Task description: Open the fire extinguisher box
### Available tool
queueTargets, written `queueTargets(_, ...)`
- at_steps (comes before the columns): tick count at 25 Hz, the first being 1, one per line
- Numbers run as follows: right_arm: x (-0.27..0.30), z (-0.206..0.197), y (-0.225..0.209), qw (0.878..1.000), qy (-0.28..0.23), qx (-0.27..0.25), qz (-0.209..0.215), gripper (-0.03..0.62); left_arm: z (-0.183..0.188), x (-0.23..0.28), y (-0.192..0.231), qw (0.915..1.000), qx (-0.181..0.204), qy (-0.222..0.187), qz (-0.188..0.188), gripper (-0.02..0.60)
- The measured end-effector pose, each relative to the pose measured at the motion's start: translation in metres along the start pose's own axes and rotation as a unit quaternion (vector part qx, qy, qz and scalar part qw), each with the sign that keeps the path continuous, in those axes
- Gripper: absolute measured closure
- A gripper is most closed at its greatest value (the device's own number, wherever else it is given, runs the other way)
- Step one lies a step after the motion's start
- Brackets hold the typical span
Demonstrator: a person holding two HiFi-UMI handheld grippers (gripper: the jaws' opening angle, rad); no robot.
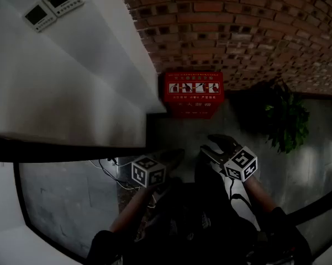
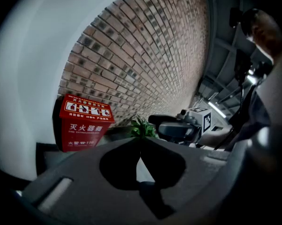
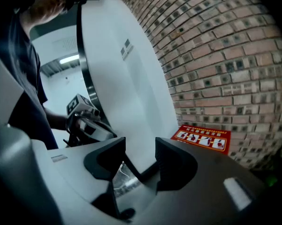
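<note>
Two grippers are in play, and neither holds anything. The left gripper (image 2: 141,142) has its jaws brought together at the tips with nothing between them. The right gripper (image 3: 141,150) has its jaws standing apart around empty air.

Both are held out in front of the person, side by side and tilted somewhat downward, with the forearms reaching forward from the body. The right one sits slightly farther ahead. Both aim toward the fire extinguisher box (image 1: 193,95) but are well apart from it.

The box stands on the grey floor (image 1: 320,164) at the far side of the scene, backed against the brick wall (image 1: 254,26). It sits just right of the corner of a white wall (image 1: 83,76), with a plant (image 1: 287,120) to its right.

It looks like a rigid painted-metal cabinet, stiff and probably heavy enough to stay put. Its smooth red paint is likely slippery to the pads. The top panel with the pictograms is probably a light hinged lid. No handle or latch can be made out from here, so the front edge of that lid seems the best place to hook or pinch.
</note>
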State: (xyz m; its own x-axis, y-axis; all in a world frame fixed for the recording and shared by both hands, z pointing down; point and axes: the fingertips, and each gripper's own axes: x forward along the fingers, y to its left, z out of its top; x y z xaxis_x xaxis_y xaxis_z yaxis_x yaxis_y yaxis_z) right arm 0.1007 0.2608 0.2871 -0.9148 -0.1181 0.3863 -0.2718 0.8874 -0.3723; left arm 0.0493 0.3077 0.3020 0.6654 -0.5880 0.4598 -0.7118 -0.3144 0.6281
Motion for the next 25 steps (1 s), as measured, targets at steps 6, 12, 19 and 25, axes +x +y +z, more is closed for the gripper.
queueTargets(6, 0.017, 0.001, -0.153, 0.967, 0.126, -0.202, -0.095, 0.37, 0.06, 0.093, 0.068, 0.9938, 0.051, 0.011, 0.098, 0.578)
queueTargets(12, 0.061, -0.023, -0.231, 0.941, 0.202, -0.253, -0.095, 0.362, 0.042, 0.165, 0.13, 0.9905, -0.035, 0.046, 0.125, 0.578)
queueTargets(19, 0.134, -0.072, -0.296, 0.916, 0.257, -0.281, -0.125, 0.359, 0.009, 0.229, 0.23, 0.9875, -0.088, 0.074, 0.108, 0.578)
queueTargets(25, 0.165, -0.116, -0.329, 0.888, 0.309, -0.304, -0.151, 0.35, -0.011, 0.272, 0.285, 0.9848, -0.137, 0.084, 0.065, 0.578)
